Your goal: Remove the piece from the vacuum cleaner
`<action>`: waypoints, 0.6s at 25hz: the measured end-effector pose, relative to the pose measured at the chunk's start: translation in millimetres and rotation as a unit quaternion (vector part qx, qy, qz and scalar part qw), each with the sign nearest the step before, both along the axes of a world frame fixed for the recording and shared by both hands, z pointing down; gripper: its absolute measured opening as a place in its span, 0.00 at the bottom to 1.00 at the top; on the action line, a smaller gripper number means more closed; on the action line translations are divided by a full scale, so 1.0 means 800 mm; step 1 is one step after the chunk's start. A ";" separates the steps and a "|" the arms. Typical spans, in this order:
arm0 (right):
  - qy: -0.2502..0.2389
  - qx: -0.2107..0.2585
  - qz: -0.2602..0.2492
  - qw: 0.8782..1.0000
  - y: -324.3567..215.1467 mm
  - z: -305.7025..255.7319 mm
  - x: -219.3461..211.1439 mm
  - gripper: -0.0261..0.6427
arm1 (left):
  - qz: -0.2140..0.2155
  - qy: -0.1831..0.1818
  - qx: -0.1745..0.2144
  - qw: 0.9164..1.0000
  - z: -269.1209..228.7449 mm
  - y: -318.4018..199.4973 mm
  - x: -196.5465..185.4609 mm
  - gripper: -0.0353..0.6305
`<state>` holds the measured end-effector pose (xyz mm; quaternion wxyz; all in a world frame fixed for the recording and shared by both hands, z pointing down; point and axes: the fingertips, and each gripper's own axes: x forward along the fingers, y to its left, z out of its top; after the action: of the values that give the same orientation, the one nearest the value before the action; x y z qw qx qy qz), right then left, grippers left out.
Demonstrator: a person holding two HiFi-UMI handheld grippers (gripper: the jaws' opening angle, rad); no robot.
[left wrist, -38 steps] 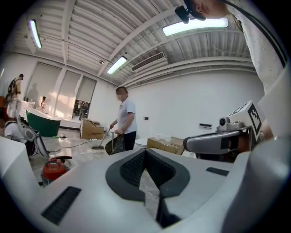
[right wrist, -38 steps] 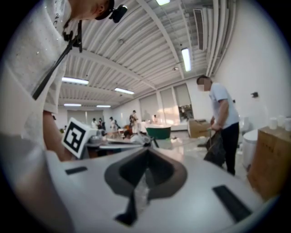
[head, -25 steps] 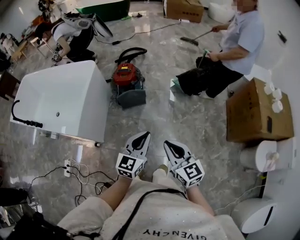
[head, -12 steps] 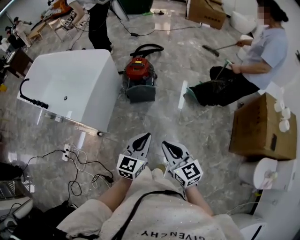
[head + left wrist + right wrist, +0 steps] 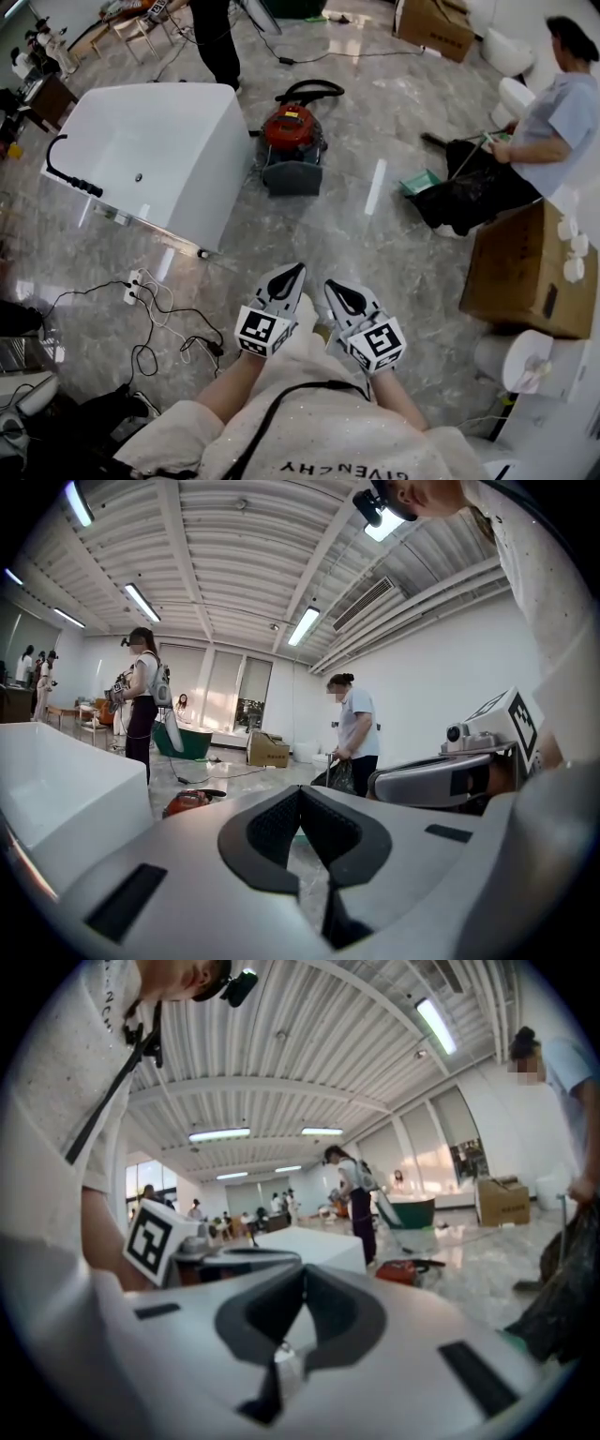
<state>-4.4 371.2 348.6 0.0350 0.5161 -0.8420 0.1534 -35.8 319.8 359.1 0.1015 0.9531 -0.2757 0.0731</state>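
Observation:
A red canister vacuum cleaner (image 5: 292,131) with a grey front piece (image 5: 291,176) and a black hose (image 5: 309,91) stands on the marble floor, far ahead of both grippers. It shows small in the left gripper view (image 5: 190,802) and in the right gripper view (image 5: 403,1272). My left gripper (image 5: 294,269) and right gripper (image 5: 330,285) are held side by side close to my body. Both are shut with nothing between their tips, and both point towards the vacuum cleaner.
A white bathtub (image 5: 141,159) stands left of the vacuum cleaner. A power strip and loose cables (image 5: 150,309) lie on the floor at the left. A seated person (image 5: 544,131), a black bag (image 5: 473,187) and a cardboard box (image 5: 525,272) are at the right. Another person (image 5: 217,37) stands behind.
The head view has shifted: the vacuum cleaner and bathtub now sit further right and higher in the picture. Both grippers stay shut and side by side in front of me.

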 end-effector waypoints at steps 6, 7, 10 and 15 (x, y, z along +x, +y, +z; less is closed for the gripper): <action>0.001 -0.007 -0.010 1.000 -0.029 0.003 -0.002 0.06 | -0.008 0.003 -0.007 1.000 0.008 -0.025 -0.001 0.08; 0.002 -0.007 -0.012 1.000 -0.034 0.003 -0.003 0.06 | -0.009 0.004 -0.008 1.000 0.008 -0.031 -0.001 0.08; 0.006 -0.006 -0.019 1.000 -0.051 0.002 0.000 0.06 | -0.010 0.009 -0.005 1.000 0.006 -0.049 0.004 0.08; 0.009 -0.010 -0.020 1.000 -0.086 0.005 0.005 0.06 | -0.001 0.007 0.001 1.000 0.007 -0.082 0.013 0.08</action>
<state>-0.4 302.0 352.4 0.0510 0.4998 -0.8503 0.1566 -25.5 253.9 364.7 0.1022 0.9534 -0.2759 0.0665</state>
